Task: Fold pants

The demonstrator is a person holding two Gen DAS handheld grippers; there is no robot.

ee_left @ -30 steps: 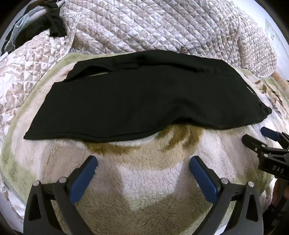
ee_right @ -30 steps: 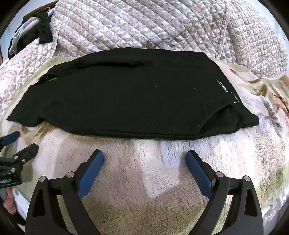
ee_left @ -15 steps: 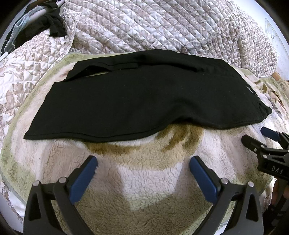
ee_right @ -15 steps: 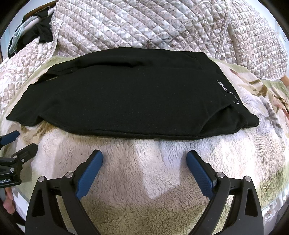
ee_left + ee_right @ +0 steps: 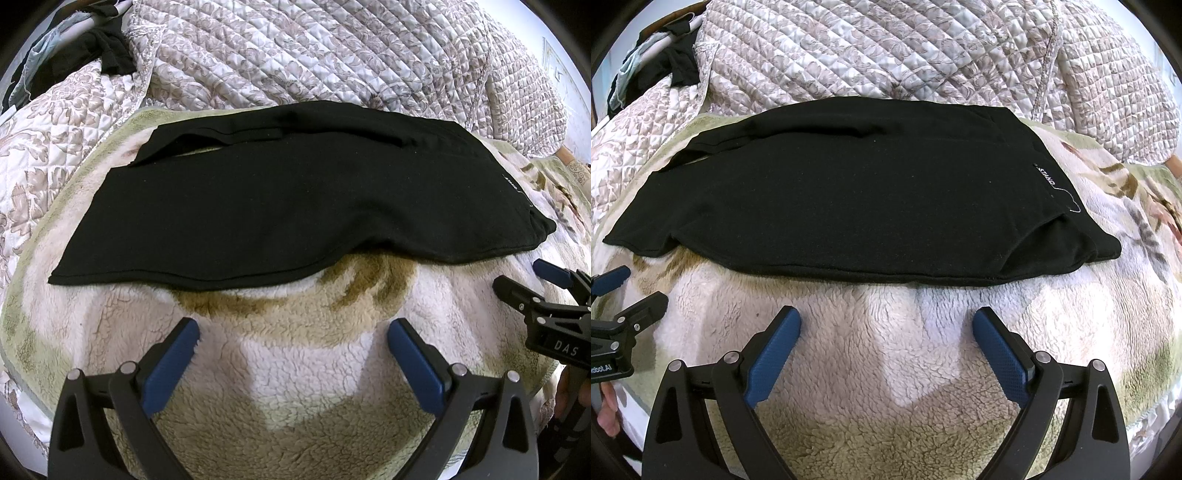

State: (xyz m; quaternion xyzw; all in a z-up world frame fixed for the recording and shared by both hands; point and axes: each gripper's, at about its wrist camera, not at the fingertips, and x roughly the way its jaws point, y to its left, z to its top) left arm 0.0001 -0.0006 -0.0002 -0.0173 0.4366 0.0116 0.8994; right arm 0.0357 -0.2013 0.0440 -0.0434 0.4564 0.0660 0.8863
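Note:
Black pants [image 5: 288, 199] lie flat on a fluffy cream blanket [image 5: 295, 369], folded lengthwise, legs to the left and waistband with a small white label [image 5: 1046, 177] to the right. The pants also fill the middle of the right wrist view [image 5: 849, 199]. My left gripper [image 5: 293, 332] is open and empty, a little in front of the pants' near edge. My right gripper [image 5: 886, 319] is open and empty, just short of the near edge. Each gripper shows at the side of the other's view: the right one [image 5: 524, 280] and the left one [image 5: 628, 284].
A quilted floral bedspread [image 5: 332, 55] rises behind the blanket. Dark clothes [image 5: 92, 51] lie at the far left corner. The blanket's edge [image 5: 1145, 387] drops off at the near right.

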